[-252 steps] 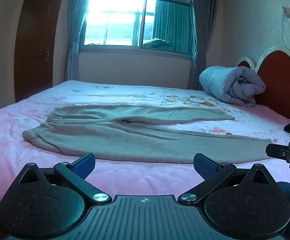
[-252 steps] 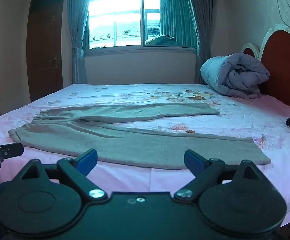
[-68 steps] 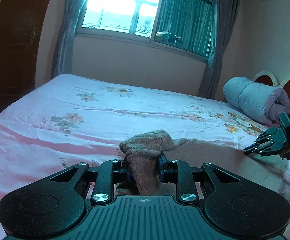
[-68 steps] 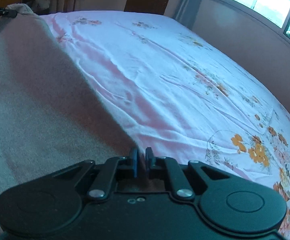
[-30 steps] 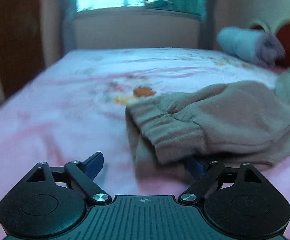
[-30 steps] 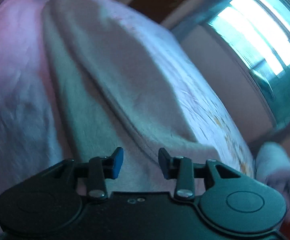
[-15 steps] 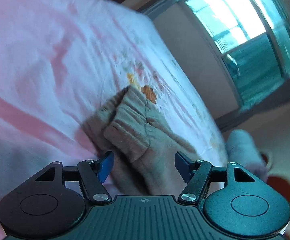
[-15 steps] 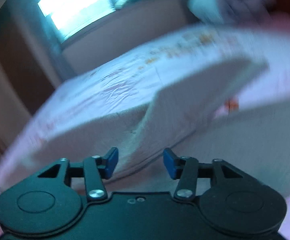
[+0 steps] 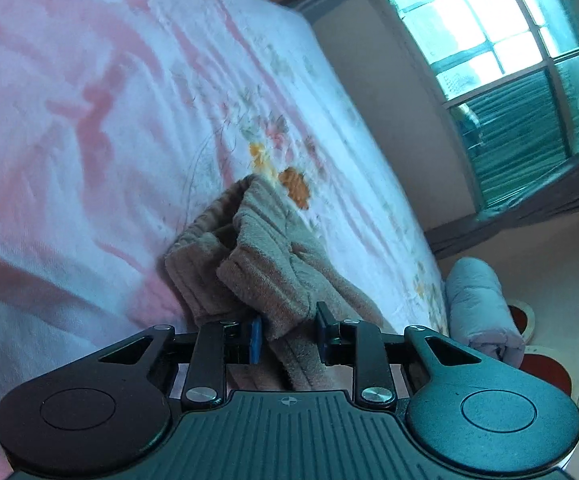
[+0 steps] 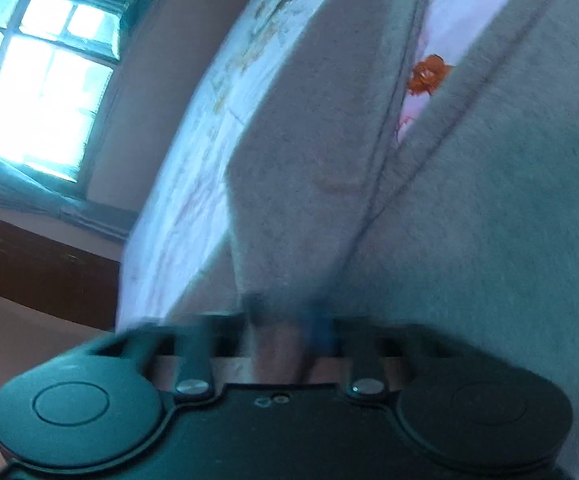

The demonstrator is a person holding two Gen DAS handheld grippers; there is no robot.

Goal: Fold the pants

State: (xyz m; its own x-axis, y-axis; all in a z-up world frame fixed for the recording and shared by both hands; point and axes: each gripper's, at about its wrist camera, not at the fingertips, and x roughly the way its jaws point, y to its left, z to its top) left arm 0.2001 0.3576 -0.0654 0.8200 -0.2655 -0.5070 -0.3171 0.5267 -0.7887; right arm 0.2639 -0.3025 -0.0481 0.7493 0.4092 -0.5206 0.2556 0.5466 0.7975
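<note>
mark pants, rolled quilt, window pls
pants (image 9: 265, 256), left wrist view, ribbed waistband
rolled quilt (image 9: 479, 304), left wrist view, middle of the roll
window (image 10: 45, 92), right wrist view, bright pane

Pants (image 9: 265, 248): thick fleecy cloth, matt, napped, with a ribbed waistband. Bedsheet (image 9: 89, 120) at 10 o'clock: thin smooth cotton-like cloth, finely creased, floral print. Left gripper (image 9: 287, 338): matt black plastic body, ribbed centre plate, bright metal screw heads, blue rubbery-looking pads. Rolled quilt (image 9: 481, 312) at 4 o'clock: soft puffy cloth. Headboard (image 9: 545, 372): glossy reddish wood. Window (image 9: 489, 36): glass panes.
</note>
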